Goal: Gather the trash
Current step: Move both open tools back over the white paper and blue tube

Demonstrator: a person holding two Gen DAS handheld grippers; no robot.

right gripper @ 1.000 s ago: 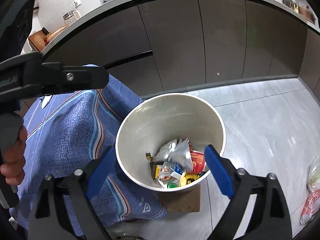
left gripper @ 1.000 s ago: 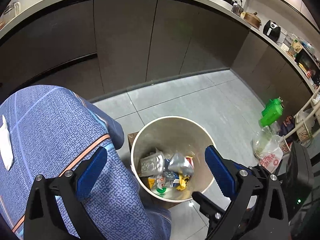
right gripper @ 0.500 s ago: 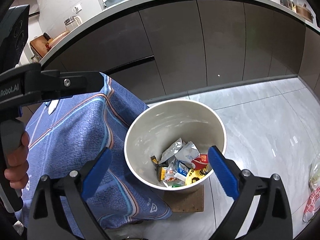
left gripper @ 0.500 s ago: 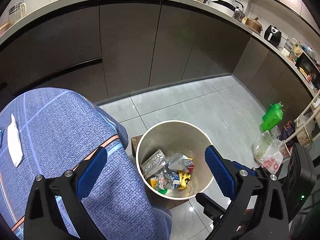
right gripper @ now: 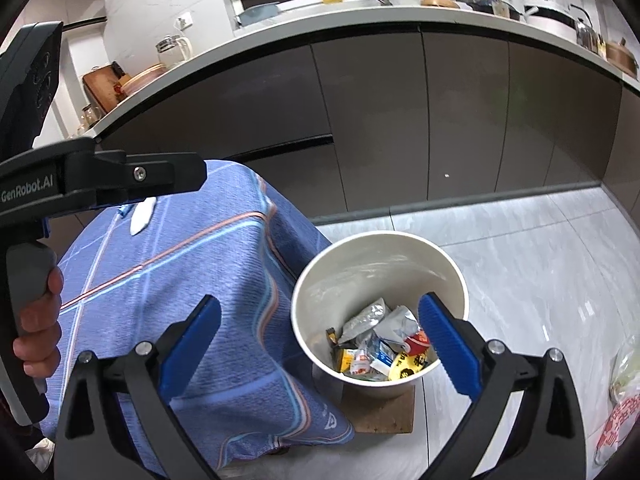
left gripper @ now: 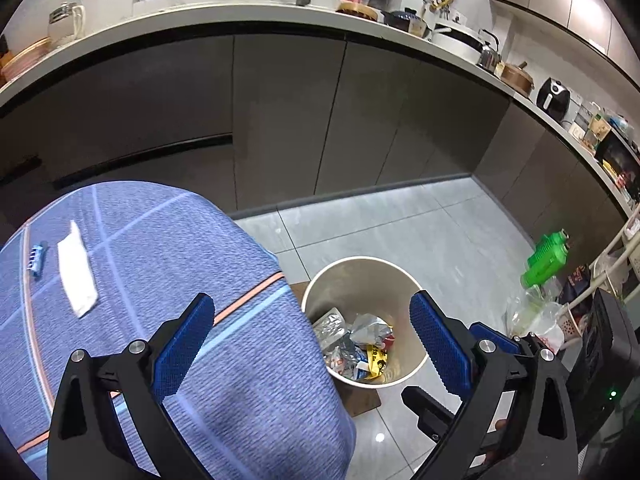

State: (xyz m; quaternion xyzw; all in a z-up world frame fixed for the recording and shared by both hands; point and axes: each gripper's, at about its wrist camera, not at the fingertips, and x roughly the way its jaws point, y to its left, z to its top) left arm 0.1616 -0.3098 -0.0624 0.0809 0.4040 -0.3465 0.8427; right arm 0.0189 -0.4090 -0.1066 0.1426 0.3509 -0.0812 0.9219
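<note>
Both grippers had risen since earlier; left gripper [left gripper: 310, 334] and right gripper [right gripper: 320, 334], spread empty, hovered over tablecloth edge [right gripper: 280, 280] beside bin [right gripper: 380, 252].

Lighting: even indoor light from overhead, moderately bright. Glare: small white spot on floor tile [left gripper: 379, 437] by my left gripper [left gripper: 312, 344]; broad sheen on floor and inner wall of bin [right gripper: 376, 268] in right view. Shadows: soft, cabinet fronts [left gripper: 280, 120] dim. Blur: tablecloth [left gripper: 248, 412] weave smeared near my left fingers. Distortion: strong fisheye, countertop [right gripper: 360, 20] bowed, black vignette at all corners. Centre sharp in both views.
</note>
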